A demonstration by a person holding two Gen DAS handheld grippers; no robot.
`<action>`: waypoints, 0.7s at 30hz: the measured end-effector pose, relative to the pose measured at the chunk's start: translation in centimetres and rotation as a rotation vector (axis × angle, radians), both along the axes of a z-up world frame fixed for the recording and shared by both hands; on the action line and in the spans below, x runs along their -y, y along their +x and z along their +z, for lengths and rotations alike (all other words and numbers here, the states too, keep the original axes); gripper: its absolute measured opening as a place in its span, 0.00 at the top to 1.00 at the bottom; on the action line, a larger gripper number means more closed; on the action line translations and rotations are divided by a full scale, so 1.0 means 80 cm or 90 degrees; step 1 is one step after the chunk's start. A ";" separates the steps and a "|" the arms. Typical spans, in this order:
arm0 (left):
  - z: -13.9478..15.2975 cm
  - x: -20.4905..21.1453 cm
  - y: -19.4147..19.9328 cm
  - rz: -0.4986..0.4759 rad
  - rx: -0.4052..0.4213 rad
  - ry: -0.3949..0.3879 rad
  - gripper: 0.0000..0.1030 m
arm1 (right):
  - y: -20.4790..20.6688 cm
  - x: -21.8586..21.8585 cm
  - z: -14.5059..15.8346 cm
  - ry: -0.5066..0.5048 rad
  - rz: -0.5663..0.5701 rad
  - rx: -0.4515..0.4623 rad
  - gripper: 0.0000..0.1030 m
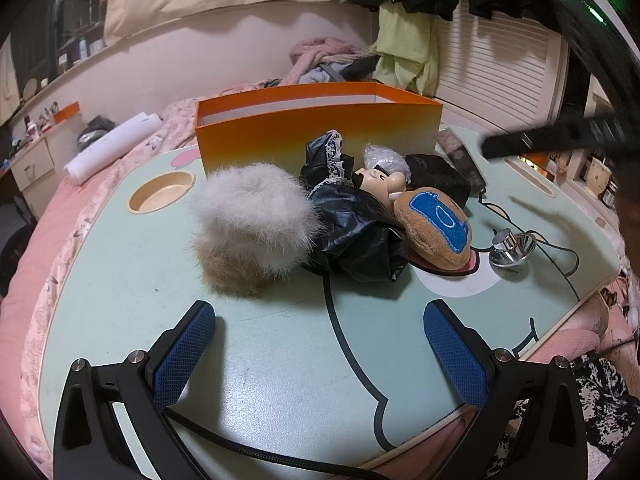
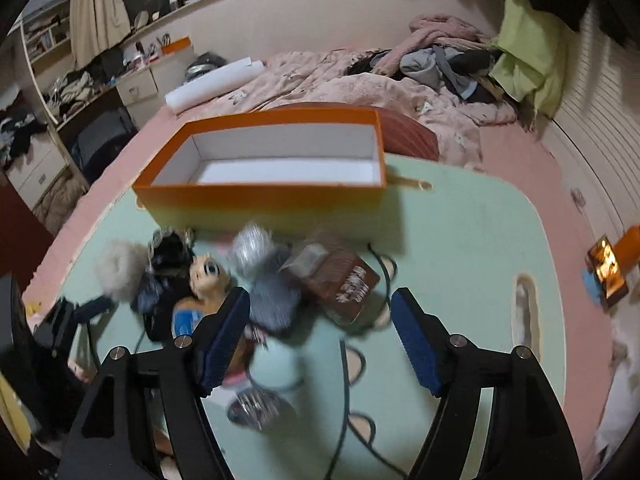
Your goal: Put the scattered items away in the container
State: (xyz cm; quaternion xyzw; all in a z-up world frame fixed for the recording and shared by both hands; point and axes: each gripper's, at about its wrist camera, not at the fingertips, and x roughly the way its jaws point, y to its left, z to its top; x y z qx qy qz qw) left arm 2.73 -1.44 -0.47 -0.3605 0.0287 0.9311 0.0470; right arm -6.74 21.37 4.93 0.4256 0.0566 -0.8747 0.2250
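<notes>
An orange box (image 1: 316, 132) with a white, empty inside (image 2: 280, 168) stands at the far side of the green lap table (image 1: 280, 360). In front of it lies a pile: a white-brown fur ball (image 1: 248, 228), a doll in black clothes (image 1: 352, 216), a brown pad with a blue patch (image 1: 434, 226), a dark block (image 1: 440, 178) and a shiny metal cap (image 1: 512, 248). My left gripper (image 1: 320, 344) is open and empty, near the table's front edge. My right gripper (image 2: 320, 336) is open and empty, above the pile, over a brown box (image 2: 344, 284) and a grey fuzzy block (image 2: 272, 296).
The table sits on a pink bed (image 1: 52, 248) with crumpled bedding and clothes (image 2: 400, 80) behind. A round cup recess (image 1: 162, 192) is in the table's far left corner. A white paper roll (image 1: 116, 144) lies on the bed. The right gripper's body shows blurred at the left view's right side (image 1: 552, 140).
</notes>
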 end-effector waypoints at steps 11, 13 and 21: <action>0.000 0.001 0.002 0.000 0.000 0.000 0.00 | 0.121 -0.016 -0.026 0.015 0.062 -0.141 0.29; 0.000 0.001 0.003 0.000 -0.001 0.000 0.00 | 0.133 -0.011 -0.037 0.030 0.068 -0.153 0.29; 0.000 0.001 0.004 0.000 -0.001 0.000 0.00 | 0.123 -0.017 -0.081 -0.009 0.051 -0.122 0.19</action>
